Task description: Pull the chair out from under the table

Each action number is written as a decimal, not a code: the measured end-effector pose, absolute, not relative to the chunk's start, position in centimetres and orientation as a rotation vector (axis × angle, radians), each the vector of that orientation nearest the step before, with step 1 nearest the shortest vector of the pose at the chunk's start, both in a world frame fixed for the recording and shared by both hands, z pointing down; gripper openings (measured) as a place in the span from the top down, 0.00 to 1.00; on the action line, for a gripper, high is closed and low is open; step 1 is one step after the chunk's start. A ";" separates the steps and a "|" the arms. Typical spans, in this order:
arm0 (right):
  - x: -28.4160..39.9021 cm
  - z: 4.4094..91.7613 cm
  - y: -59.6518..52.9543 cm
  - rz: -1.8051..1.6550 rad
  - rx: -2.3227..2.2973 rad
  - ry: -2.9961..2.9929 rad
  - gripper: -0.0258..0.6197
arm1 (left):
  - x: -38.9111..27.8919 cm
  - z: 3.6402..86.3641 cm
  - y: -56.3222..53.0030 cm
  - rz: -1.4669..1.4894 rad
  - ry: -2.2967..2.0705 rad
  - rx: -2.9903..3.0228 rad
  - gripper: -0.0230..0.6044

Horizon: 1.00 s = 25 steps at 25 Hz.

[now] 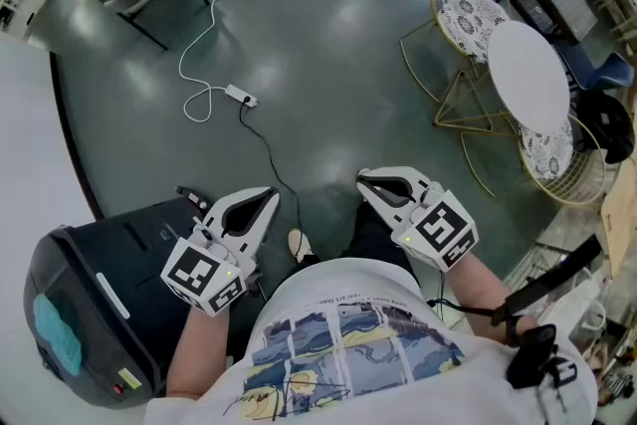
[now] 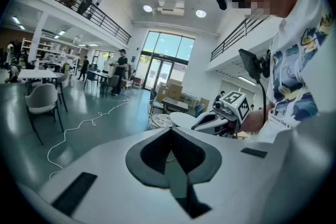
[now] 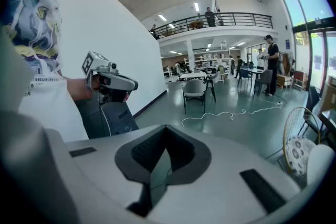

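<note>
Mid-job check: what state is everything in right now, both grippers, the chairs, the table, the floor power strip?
Left gripper: jaws shut, empty.
Right gripper: jaws shut, empty.
Upper gold wire chair: upright, tucked against the table, untouched.
Lower gold wire chair: upright, seat partly under the tabletop.
Round white table: upright.
Power strip: lying on the floor, cables attached.

Large open office hall, with mezzanine railing [image 3: 220, 19], tables [image 3: 199, 75] and glass doors [image 2: 163, 60]

Both the left gripper [image 1: 261, 205] and the right gripper [image 1: 375, 184] are held out side by side, tilted slightly downward, jaws closed and empty.
</note>
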State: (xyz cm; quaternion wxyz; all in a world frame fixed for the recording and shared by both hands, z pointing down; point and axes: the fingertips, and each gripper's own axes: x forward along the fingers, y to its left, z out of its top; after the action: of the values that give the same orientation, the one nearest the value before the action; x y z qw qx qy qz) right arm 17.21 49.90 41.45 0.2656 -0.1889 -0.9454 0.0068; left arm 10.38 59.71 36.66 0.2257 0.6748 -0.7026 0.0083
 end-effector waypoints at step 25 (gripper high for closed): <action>27.5 41.0 33.2 0.152 -0.026 -2.699 0.84 | 20.1 38.2 39.2 0.170 -1.579 2.162 0.95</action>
State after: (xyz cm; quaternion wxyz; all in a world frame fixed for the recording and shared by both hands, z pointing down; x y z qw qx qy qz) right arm 27.52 33.21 40.96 0.2173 -0.0093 -0.9745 0.0550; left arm 20.10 39.24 38.23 0.2275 0.7849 -0.5731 0.0617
